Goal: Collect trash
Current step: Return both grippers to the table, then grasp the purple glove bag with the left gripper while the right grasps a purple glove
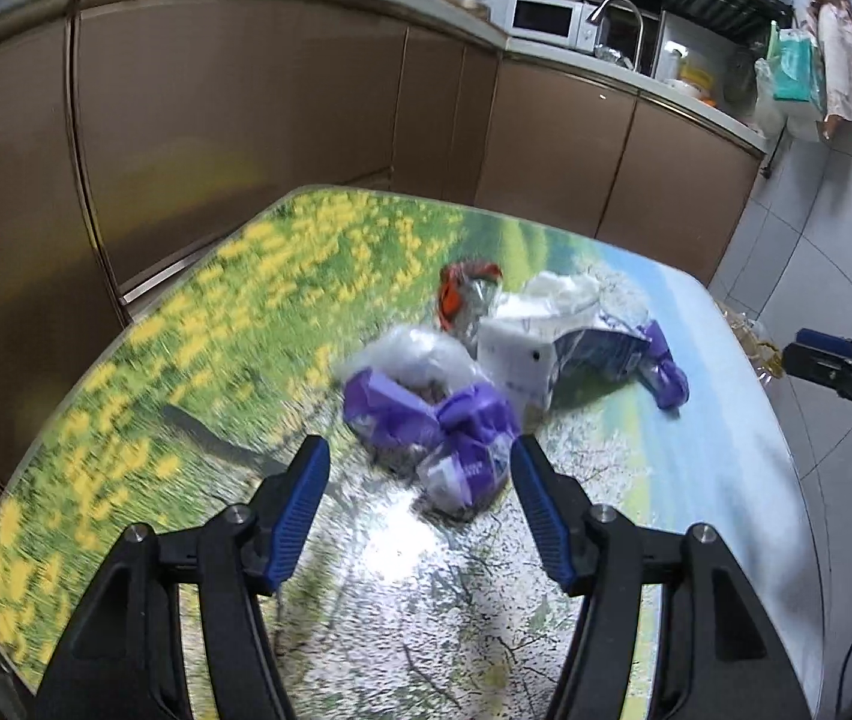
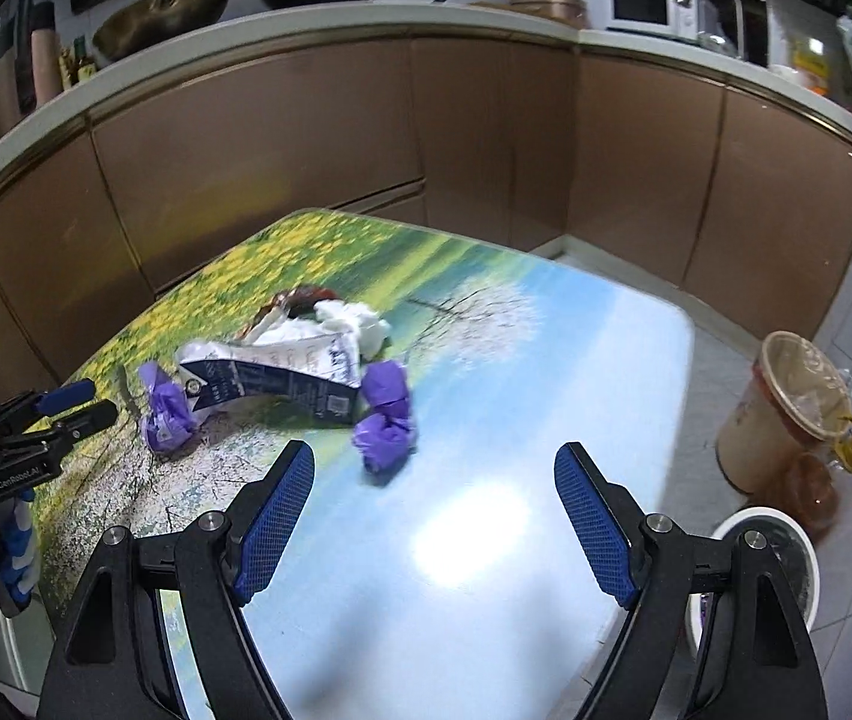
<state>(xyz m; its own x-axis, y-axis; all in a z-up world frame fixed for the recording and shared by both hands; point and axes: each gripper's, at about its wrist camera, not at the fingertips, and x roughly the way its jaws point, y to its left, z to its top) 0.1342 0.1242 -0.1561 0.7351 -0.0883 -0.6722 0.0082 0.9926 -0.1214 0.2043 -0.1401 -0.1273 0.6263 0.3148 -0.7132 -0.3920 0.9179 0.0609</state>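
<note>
Left wrist view: left tongs (image 1: 420, 468) gape empty just short of the purple wrapper (image 1: 438, 420); carton (image 1: 522, 360) lies behind on the worktop (image 1: 126, 396).

Right wrist view: right tongs (image 2: 435, 480) gape empty; trash bin (image 2: 786, 414) stands on the floor. Collection apparently incomplete.

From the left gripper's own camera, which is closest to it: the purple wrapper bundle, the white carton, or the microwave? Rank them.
1. Purple wrapper bundle: just ahead of the open left gripper, on the table.
2. White carton: behind the bundle, mid-table.
3. Microwave: on the far counter, beside the tap.
</note>
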